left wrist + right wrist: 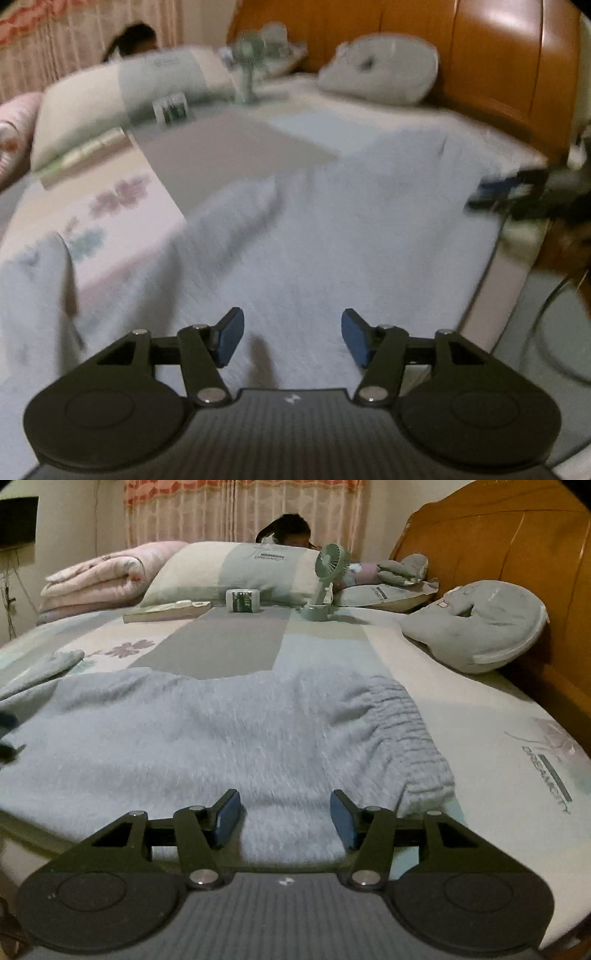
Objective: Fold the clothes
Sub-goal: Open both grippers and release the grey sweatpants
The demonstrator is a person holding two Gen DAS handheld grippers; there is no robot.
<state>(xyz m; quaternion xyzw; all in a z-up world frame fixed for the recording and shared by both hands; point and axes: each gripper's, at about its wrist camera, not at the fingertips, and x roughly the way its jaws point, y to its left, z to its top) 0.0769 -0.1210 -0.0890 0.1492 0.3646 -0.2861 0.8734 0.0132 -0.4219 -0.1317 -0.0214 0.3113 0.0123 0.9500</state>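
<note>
Garment: a pale blue fleecy garment was spread flat on the bed, its elastic waistband gathered toward the headboard side.
Left gripper: jaws were parted, nothing held, fleece seen below.
Right gripper: jaws were parted, empty, over the near edge.
Surroundings: a small fan and pillows were set well apart.
Risk: only one layer might be pinched, so the fold could be dragged crooked; the left view was blurred.
</note>
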